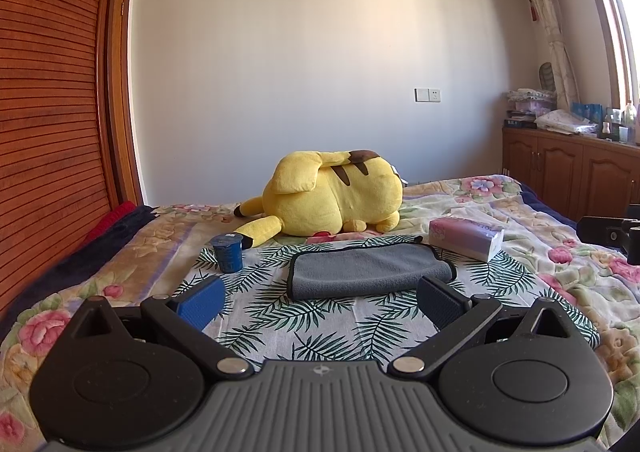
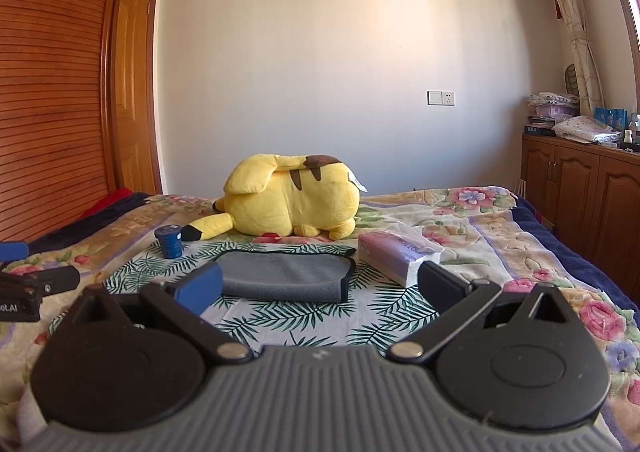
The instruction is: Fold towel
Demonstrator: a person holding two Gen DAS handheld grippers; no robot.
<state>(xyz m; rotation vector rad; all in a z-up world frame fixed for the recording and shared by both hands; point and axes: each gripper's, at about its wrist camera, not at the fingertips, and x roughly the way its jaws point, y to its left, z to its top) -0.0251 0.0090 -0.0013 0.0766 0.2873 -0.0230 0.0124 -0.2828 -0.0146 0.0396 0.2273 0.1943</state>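
A grey towel (image 1: 366,270) with a dark edge lies folded on a leaf-print cloth (image 1: 280,316) on the bed; it also shows in the right wrist view (image 2: 286,278). My left gripper (image 1: 318,300) is open and empty, hovering just short of the towel's near edge. My right gripper (image 2: 320,288) is open and empty, also just short of the towel, with the towel ahead and a little left. Part of the right gripper (image 1: 616,234) shows at the right edge of the left wrist view, and the left gripper (image 2: 24,284) at the left edge of the right wrist view.
A blue cup (image 1: 228,252) stands left of the towel. A pink tissue pack (image 1: 466,238) lies to its right. A yellow plush toy (image 1: 328,195) lies behind it. A wooden wardrobe (image 1: 48,131) is at left, cabinets (image 1: 568,175) at right.
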